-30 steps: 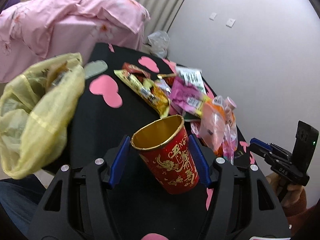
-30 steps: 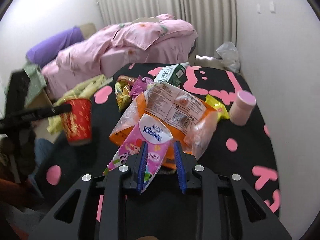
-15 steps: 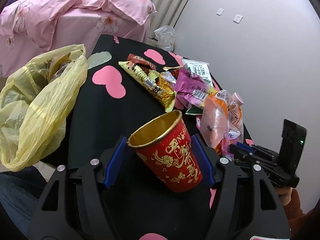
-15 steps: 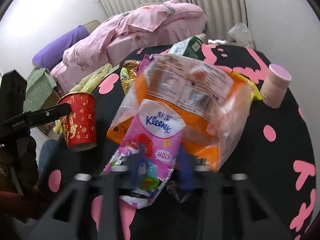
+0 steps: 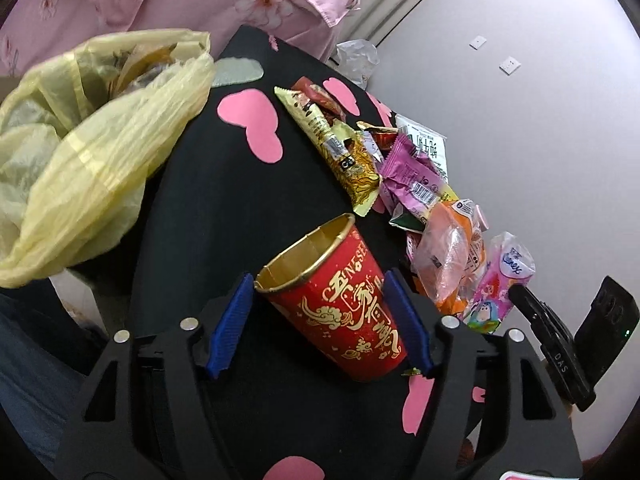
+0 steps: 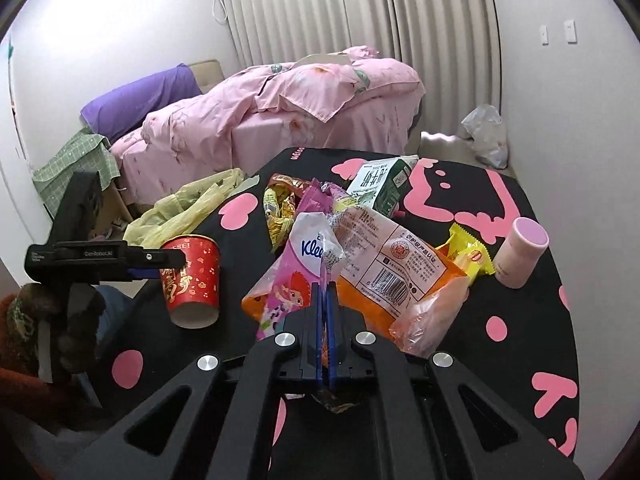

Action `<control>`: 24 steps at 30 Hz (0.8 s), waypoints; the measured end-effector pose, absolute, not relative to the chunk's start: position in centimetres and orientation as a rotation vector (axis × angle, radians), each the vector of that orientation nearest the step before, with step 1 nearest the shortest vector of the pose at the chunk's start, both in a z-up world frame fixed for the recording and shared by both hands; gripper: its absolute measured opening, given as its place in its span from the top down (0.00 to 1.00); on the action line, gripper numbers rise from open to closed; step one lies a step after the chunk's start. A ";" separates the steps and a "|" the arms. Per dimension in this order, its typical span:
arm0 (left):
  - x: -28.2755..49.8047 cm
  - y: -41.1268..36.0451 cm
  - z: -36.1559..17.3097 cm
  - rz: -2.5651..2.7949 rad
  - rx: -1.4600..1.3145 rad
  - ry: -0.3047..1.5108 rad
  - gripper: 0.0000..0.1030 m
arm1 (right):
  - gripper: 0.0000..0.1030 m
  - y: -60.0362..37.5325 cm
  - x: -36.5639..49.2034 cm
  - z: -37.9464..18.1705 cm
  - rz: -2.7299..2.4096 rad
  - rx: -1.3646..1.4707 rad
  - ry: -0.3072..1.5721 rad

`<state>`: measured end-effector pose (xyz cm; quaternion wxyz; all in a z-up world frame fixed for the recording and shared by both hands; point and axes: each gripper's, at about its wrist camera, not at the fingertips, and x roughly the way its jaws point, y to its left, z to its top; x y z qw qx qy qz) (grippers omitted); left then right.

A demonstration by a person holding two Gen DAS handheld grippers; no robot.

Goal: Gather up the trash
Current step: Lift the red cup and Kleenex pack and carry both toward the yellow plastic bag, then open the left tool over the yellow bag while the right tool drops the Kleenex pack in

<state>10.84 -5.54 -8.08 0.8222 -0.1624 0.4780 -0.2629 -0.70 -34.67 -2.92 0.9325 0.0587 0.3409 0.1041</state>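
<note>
A red paper cup with gold lettering sits tilted between the blue pads of my left gripper. The jaws are closing on it and its rim is squashed out of round. From the right wrist view the cup leans with its base showing, and the left gripper is at its rim. My right gripper is shut on the film edge of a pink Kleenex tissue pack. An orange snack bag lies against that pack; I cannot tell whether it is pinched too. An open yellow plastic bag hangs at the table's left edge.
The black table has pink shapes on it. It carries a gold wrapper, a purple wrapper, a green carton, a yellow pack and a pink bottle. A pink bed stands beyond it.
The right jaws, open around the tissue pack a second ago, have shut on its edge. The left gripper has rolled, and the cup in it leans further over.
</note>
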 end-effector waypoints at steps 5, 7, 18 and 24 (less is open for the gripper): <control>9.6 -5.8 -5.2 -0.561 -0.261 0.881 0.49 | 0.96 -34.3 -0.2 -2.4 0.221 0.126 0.679; 9.0 -5.4 -3.6 -0.546 -0.219 0.799 0.49 | 0.96 -33.9 0.1 -1.6 0.223 0.114 0.655; 9.6 1.2 2.2 -0.277 -0.079 0.556 0.50 | 0.96 -27.3 5.1 3.8 0.364 -0.014 0.532; 10.1 5.9 3.0 -0.105 -0.034 0.492 0.50 | 0.96 -22.5 9.4 4.2 0.458 -0.030 0.533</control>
